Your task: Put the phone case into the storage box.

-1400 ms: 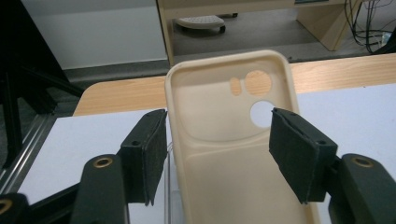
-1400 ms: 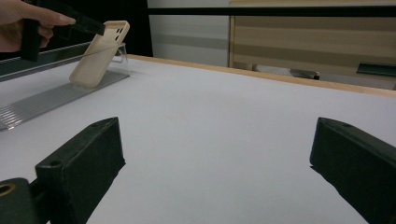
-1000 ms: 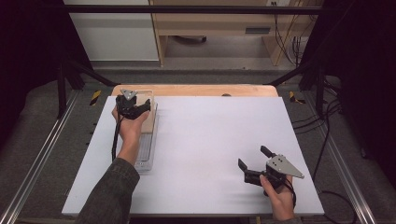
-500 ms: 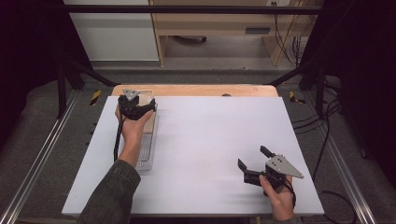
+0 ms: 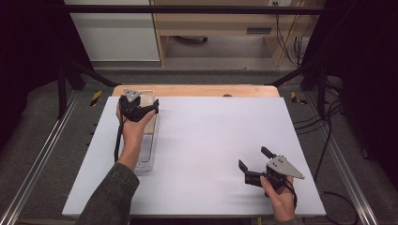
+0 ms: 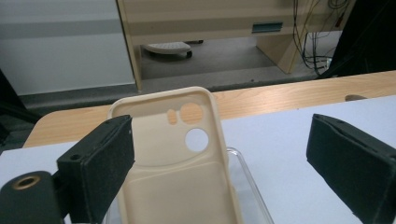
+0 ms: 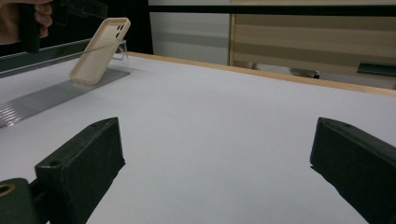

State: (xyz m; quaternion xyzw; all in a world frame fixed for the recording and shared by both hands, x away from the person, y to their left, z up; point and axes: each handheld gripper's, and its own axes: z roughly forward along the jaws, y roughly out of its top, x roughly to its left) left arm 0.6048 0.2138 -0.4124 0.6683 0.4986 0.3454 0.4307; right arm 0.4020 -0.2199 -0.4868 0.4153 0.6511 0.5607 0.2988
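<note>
my left gripper (image 6: 219,154) has just been opening wide around the cream phone case (image 6: 175,158) leaning on its clear stand (image 7: 56,93) at the bench's far left, so any pad brush could topple it.

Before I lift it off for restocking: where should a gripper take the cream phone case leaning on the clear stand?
Probably the phone case by its two long side edges near the top, approaching from its open front: it leans back on the clear stand, so those edges are free.

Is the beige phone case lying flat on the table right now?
No, in the right gripper view the beige phone case stands tilted, leaning back against the clear stand.
</note>
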